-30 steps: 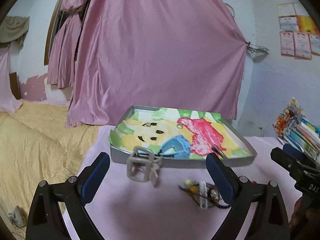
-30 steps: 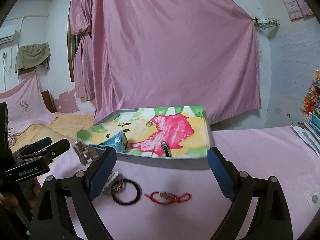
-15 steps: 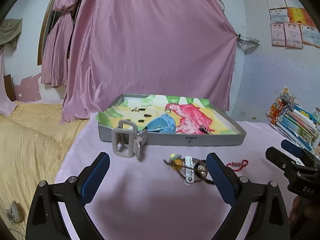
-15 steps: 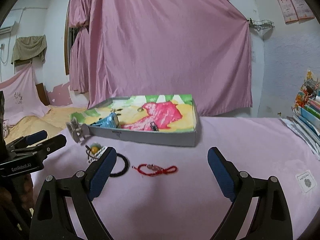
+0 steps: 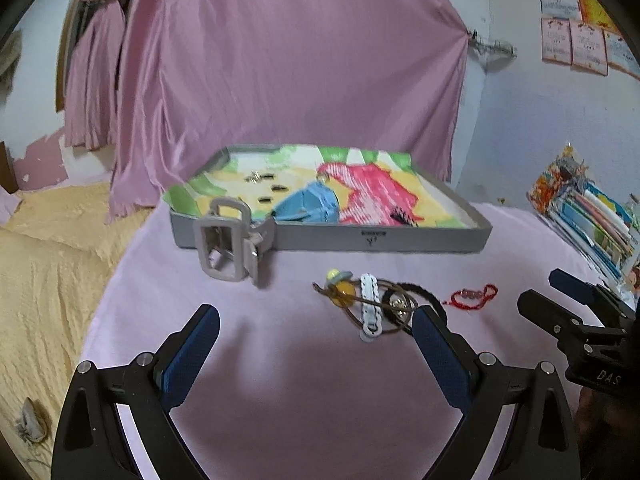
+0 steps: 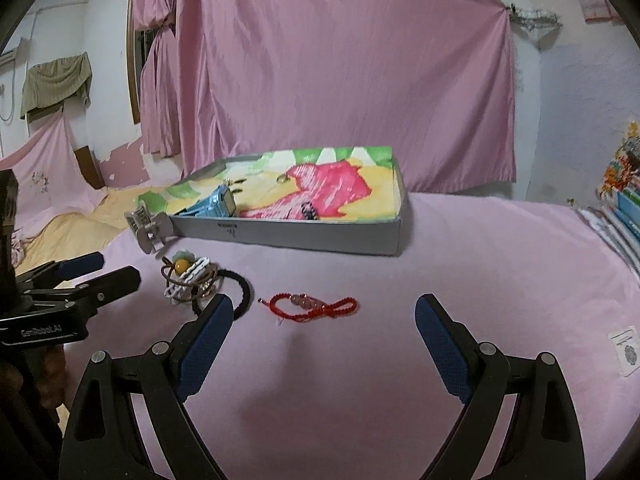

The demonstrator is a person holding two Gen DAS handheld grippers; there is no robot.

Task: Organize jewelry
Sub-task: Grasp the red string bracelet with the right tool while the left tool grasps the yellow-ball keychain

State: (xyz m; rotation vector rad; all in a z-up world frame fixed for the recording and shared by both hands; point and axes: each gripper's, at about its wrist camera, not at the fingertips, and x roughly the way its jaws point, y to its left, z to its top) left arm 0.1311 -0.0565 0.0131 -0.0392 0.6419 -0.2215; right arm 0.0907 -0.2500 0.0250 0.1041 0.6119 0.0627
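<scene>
Left wrist view, from left to right: a yellow bedspread lies beside the pink table cover. On that cover a grey hair claw stands upright, just in front of the near wall of the grey tray, whose floor carries a bright cartoon print. Inside the tray sit a blue watch and a few small dark clips. Right of the claw lies a tangle of hair ties with a yellow bead and a white strip, then a red bracelet, apart from the tangle. The left gripper hangs above bare cloth with its blue-padded jaws spread wide and nothing between them. A stack of books rests at the far right.

Right wrist view: the tangle lies at the left, partly behind one blue pad, and the red bracelet lies ahead between the fingers. The right gripper has its jaws wide apart, gripping nothing.
</scene>
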